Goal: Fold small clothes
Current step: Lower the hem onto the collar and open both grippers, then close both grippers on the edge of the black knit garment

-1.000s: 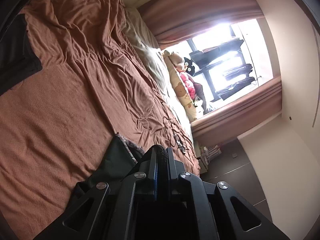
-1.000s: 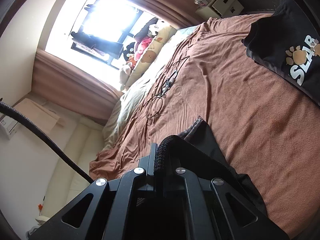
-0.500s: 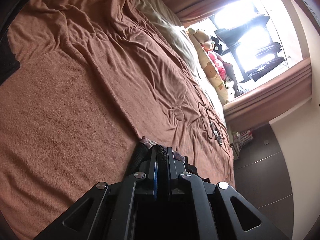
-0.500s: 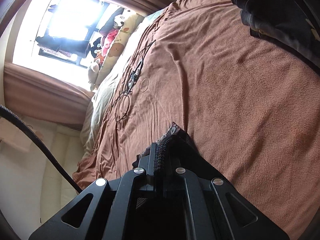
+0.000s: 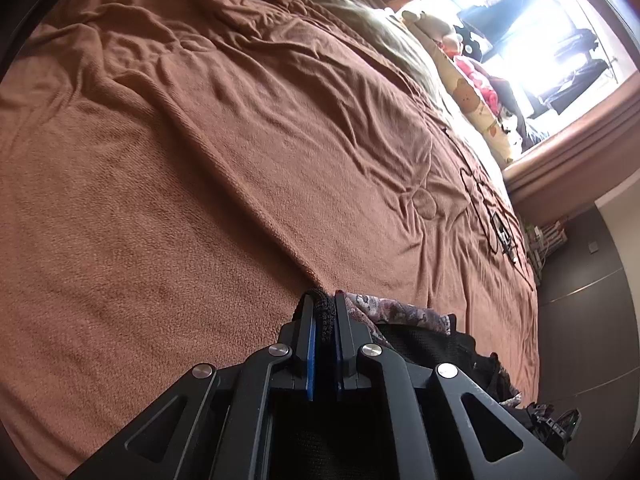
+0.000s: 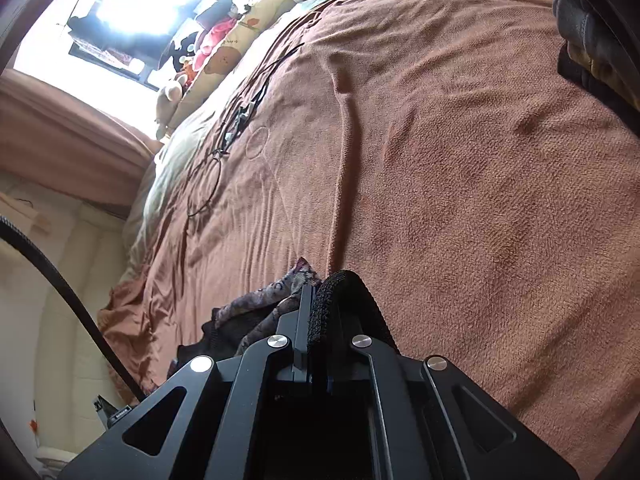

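Both claws are clamped tight on one dark garment, each pinching a thick black ribbed edge. From the left wrist, the left claw (image 5: 325,304) has its jaws nearly together with the black band squeezed between the blue-lined fingers (image 5: 310,340); the garment (image 5: 420,336) trails off to that claw's right, black mesh with a grey-and-pink patterned lining showing just past the tips. From the right wrist, the right claw (image 6: 320,296) grips the same kind of ribbed band, and the garment (image 6: 256,312) bunches to its left, patterned side up, lying on the blanket. One brown blanket (image 5: 200,160) covers the bed ahead of and under both claws, wrinkled farther off. One black cable (image 6: 224,136) loops on it well ahead of the right claw, toward the window (image 6: 132,12). Along the far edge I count one long cartoon-print pillow (image 5: 468,92) with a pile of plush toys (image 6: 216,36) on it; their number I cannot tell. Another dark cloth heap (image 6: 588,48) sits far off to the right claw's upper right. No writing is readable anywhere.
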Action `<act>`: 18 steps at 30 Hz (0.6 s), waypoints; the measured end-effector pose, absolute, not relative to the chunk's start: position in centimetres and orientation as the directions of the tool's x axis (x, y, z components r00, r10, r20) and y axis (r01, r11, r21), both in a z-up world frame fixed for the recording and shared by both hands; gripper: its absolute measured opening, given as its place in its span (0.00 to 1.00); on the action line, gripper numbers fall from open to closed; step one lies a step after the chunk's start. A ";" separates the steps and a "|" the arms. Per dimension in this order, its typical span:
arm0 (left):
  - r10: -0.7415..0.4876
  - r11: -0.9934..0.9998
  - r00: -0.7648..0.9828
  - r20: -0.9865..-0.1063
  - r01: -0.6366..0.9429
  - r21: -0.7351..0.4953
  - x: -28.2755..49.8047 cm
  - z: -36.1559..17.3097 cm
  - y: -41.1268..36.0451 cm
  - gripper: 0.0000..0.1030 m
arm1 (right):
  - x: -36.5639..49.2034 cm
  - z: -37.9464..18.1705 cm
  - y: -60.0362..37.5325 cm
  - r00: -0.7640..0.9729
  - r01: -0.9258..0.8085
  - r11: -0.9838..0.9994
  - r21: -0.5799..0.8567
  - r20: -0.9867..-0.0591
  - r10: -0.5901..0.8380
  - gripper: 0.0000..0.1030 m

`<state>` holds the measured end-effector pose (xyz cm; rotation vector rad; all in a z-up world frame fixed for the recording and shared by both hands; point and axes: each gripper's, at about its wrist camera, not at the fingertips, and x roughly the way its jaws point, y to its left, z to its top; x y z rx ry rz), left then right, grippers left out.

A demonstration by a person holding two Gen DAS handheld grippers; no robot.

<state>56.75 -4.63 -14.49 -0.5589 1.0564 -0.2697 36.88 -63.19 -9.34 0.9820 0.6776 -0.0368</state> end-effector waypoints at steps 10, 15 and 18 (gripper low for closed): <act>-0.353 0.927 0.440 -0.826 0.047 -0.371 55.6 -13.9 -5.4 0.46 | 34.1 -4.4 -61.7 0.803 0.288 0.743 0.603 -0.575 0.155 0.76; -0.283 0.958 0.399 -0.872 0.149 -0.243 55.0 -13.6 -5.8 0.52 | 32.8 -3.6 -60.2 0.730 0.306 0.861 0.406 -0.681 0.062 0.76; -0.257 0.960 0.373 -0.892 0.205 -0.191 54.4 -14.0 -6.3 0.55 | 32.5 -3.3 -59.4 0.695 0.293 0.893 0.340 -0.718 0.045 0.76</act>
